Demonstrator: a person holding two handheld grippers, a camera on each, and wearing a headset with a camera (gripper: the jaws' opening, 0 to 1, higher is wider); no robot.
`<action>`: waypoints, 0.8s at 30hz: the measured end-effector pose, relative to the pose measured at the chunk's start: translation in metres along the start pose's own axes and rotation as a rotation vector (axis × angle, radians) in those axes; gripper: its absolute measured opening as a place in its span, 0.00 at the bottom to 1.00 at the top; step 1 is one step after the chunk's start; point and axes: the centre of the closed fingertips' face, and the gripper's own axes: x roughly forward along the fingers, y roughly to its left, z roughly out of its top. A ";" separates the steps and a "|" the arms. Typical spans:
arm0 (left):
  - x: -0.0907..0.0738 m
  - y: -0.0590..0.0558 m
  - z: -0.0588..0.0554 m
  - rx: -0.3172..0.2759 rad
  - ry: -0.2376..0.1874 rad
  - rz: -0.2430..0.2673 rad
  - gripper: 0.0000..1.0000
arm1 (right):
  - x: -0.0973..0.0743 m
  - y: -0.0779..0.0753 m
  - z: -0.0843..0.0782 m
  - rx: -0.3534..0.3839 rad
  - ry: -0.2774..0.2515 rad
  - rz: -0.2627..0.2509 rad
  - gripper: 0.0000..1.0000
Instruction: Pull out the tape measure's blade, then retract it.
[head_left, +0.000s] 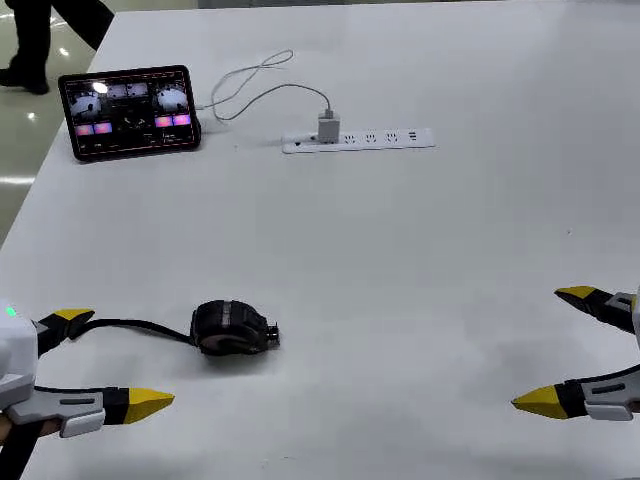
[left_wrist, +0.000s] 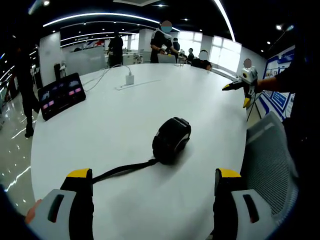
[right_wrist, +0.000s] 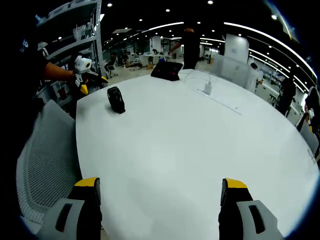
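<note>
A round black tape measure (head_left: 232, 328) lies on the white tabletop (head_left: 420, 240). Its black strap (head_left: 130, 325) trails between the spread, empty jaws of the left gripper (head_left: 120, 358) just beside it. The right gripper (head_left: 548, 348) hovers well apart from the tape measure, jaws likewise released. Beyond the tape measure stands a lit dark tablet (head_left: 128, 110).

Big white table (head_left: 420, 280). A black tape measure (head_left: 230, 328) sits on it just ahead of the left gripper (head_left: 125, 358), in line with the gap between its fingers, and way off from the right gripper (head_left: 538, 348). Its black strap (head_left: 130, 325) trails back toward one yellow fingertip. Well beyond the left fingers there's a propped-up tablet (head_left: 128, 110), plus a white power strip (head_left: 360, 140) with a charger (head_left: 329, 127) and a cable (head_left: 255, 85) running to the tablet.
</note>
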 end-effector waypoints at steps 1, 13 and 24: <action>0.000 0.000 0.000 -0.002 0.000 0.000 0.99 | -0.001 -0.001 -0.001 -0.007 0.002 -0.004 0.99; -0.002 0.000 -0.003 -0.005 0.006 -0.017 0.99 | -0.003 -0.001 0.006 0.007 -0.017 -0.016 0.99; -0.004 0.002 -0.001 -0.012 0.002 -0.017 0.99 | -0.004 0.000 0.003 0.013 -0.010 -0.010 0.99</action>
